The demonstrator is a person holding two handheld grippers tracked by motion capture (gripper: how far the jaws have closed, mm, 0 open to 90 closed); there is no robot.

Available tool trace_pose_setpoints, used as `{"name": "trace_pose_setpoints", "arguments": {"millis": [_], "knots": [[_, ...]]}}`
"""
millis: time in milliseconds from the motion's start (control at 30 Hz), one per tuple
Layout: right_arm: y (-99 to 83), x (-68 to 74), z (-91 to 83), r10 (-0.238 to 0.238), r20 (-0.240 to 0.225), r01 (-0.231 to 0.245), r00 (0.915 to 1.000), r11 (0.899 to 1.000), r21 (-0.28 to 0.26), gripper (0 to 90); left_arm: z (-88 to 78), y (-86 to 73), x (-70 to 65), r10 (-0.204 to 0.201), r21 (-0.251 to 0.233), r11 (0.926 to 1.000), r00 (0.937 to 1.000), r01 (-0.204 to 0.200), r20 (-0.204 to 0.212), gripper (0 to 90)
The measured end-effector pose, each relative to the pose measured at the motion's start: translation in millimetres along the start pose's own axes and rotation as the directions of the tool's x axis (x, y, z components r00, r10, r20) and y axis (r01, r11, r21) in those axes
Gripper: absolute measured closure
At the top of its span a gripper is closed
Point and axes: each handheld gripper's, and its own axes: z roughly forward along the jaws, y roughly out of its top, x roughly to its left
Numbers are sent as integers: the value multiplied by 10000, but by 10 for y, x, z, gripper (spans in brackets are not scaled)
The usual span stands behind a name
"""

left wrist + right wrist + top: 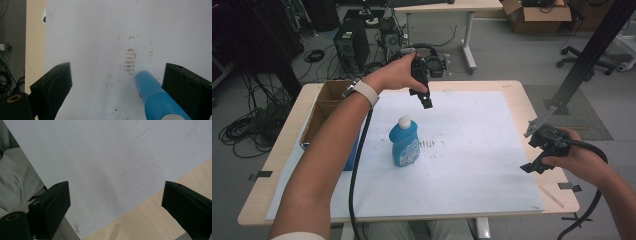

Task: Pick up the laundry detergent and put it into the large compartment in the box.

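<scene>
A blue bottle (pixel 405 144) with a white cap stands upright on the white sheet (pixel 472 150) left of the middle. My left gripper (pixel 426 101) hangs above and behind it, pointing down, jaws wide apart and holding nothing. In the left gripper view the bottle (pixel 156 98) rises at the lower right, just inside the right jaw, and the left gripper (pixel 116 85) is open over the sheet. My right gripper (pixel 532 150) is held over the table's right edge, open and empty. In the right gripper view the right gripper (pixel 116 202) looks down at the sheet's corner (pixel 105 170).
An open cardboard box (pixel 326 107) sits at the table's left edge beside the bottle. Brown smudges (pixel 428 143) mark the sheet to the right of the bottle. Computers, cables and a second table (pixel 452 7) stand beyond the far edge. A black stand (pixel 584 65) rises at the right.
</scene>
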Motion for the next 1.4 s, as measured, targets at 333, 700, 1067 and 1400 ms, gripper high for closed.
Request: {"name": "trace_pose_setpoints", "arguments": {"millis": [333,700,1067,1400], "knots": [[-6,8,-42,-69,61,69,10000,10000,-71,88,-78,26,-31,-276,-243,9993,9996,274,-88,85],[-15,48,-46,-176,133,178,9998,9998,-116,99,-238,36,-111,-1034,-384,9940,9944,1025,-228,78],[38,46,-32,-323,129,325,9994,9994,-152,99,-397,55,-225,-2067,27,9782,9757,2075,-723,80],[44,57,-40,-298,140,300,9995,9994,-156,99,-489,16,-270,-3056,-226,9520,9520,3051,-189,79]]}}
